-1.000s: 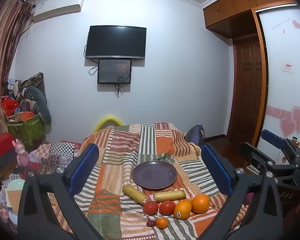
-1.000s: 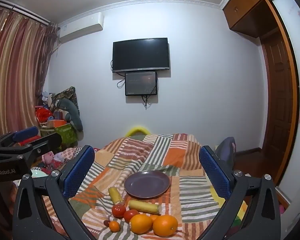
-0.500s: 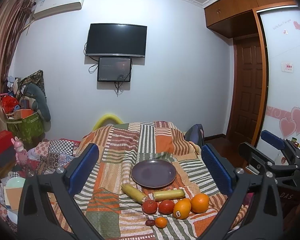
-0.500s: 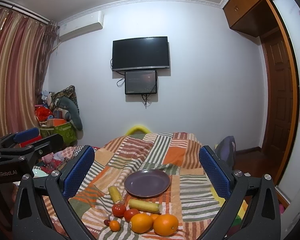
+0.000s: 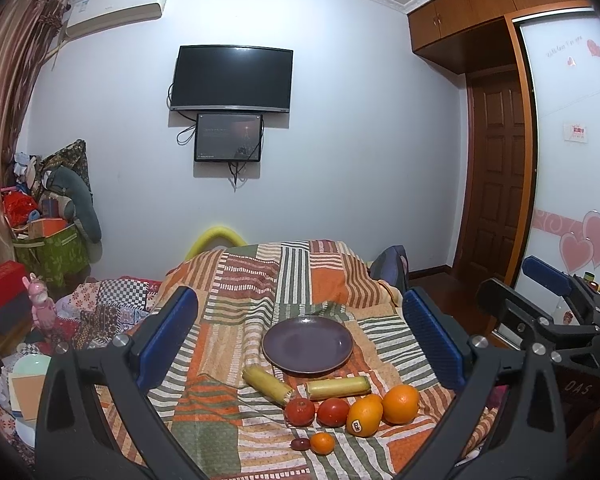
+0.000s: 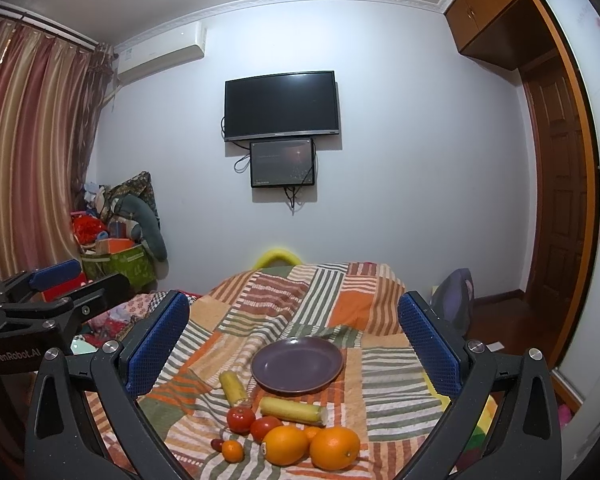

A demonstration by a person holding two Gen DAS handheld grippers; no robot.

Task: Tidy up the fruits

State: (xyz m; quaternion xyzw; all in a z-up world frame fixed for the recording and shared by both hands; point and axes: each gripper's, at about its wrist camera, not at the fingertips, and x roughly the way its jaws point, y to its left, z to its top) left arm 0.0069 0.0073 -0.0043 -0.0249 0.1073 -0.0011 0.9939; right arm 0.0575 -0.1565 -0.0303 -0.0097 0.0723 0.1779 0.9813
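Note:
An empty purple plate (image 5: 307,344) (image 6: 297,364) lies on a striped patchwork cloth (image 5: 256,280). In front of it lie two yellow corn pieces (image 5: 267,385) (image 5: 338,386), two red tomatoes (image 5: 300,411) (image 5: 333,412), two oranges (image 5: 400,398) (image 5: 365,412), a small tangerine (image 5: 323,443) and a dark red fruit (image 5: 300,444). My left gripper (image 5: 300,340) hangs open above and before the fruit, holding nothing. In the right wrist view my right gripper (image 6: 294,344) is open and empty too; its body (image 5: 548,320) also shows at the right edge of the left wrist view.
The cloth-covered surface drops off at its sides. Boxes, bags and toys (image 5: 44,232) pile up at the left. A brown door (image 5: 496,184) and a wardrobe with heart stickers (image 5: 580,200) stand at the right. A TV (image 5: 232,78) hangs on the far wall.
Both views have drifted slightly upward; the fruit and plate sit a little lower in frame. Nothing on the cloth has moved, and both grippers stay open.

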